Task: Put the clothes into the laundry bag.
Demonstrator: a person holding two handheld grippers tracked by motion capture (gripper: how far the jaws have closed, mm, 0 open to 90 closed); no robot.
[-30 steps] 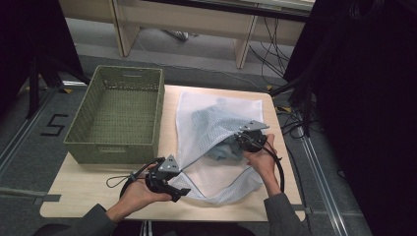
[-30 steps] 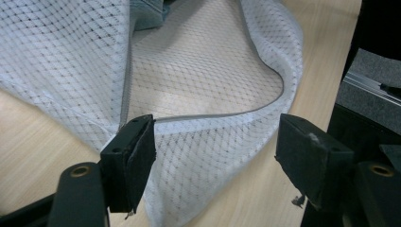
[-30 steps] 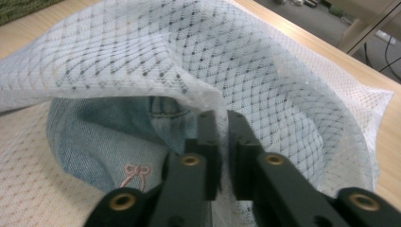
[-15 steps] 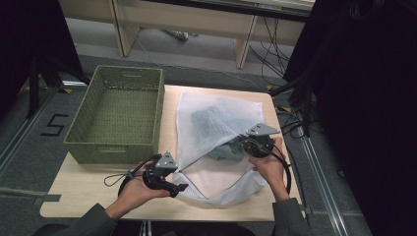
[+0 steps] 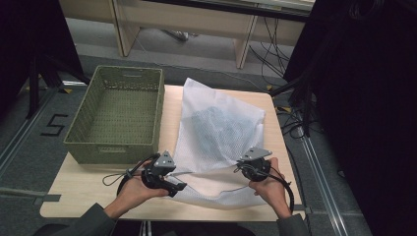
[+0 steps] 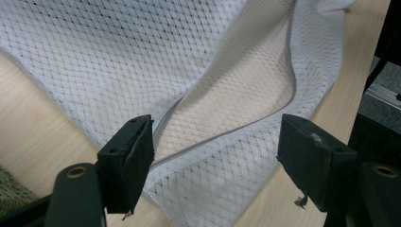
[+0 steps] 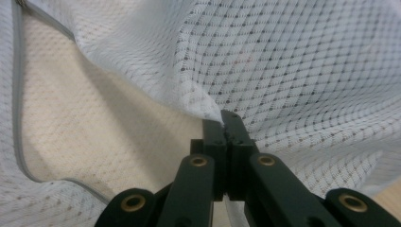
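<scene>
- Mesh bag (image 5: 216, 142) lay spread on the table (image 5: 88, 189), just right of the green basket (image 5: 118, 115), with its near edge toward the person and a dark bluish shape showing through its upper half.
- Left gripper (image 5: 169, 184) sat at the bag's near left corner — held low over the table, just in front of the basket's near wall.
- In the left gripper view (image 6: 215, 156), jaws stood wide apart, mesh (image 6: 142, 61) and its grey-edged opening (image 6: 246, 99) lying between and beyond them, nothing pinched.
- Right gripper (image 5: 248, 169) sat at the bag's near right side, well apart from the left one.
- In the right gripper view (image 7: 222, 125), jaws were pressed together on a fold of the upper mesh layer (image 7: 293, 61) — lifted off the lower layer (image 7: 94, 127), so the bag's mouth gaped.
- Grey hem (image 7: 19, 94) curved around the open mouth at the left of that view.
- Bare wood showed at the bag's right in the left gripper view (image 6: 350, 52).
</scene>
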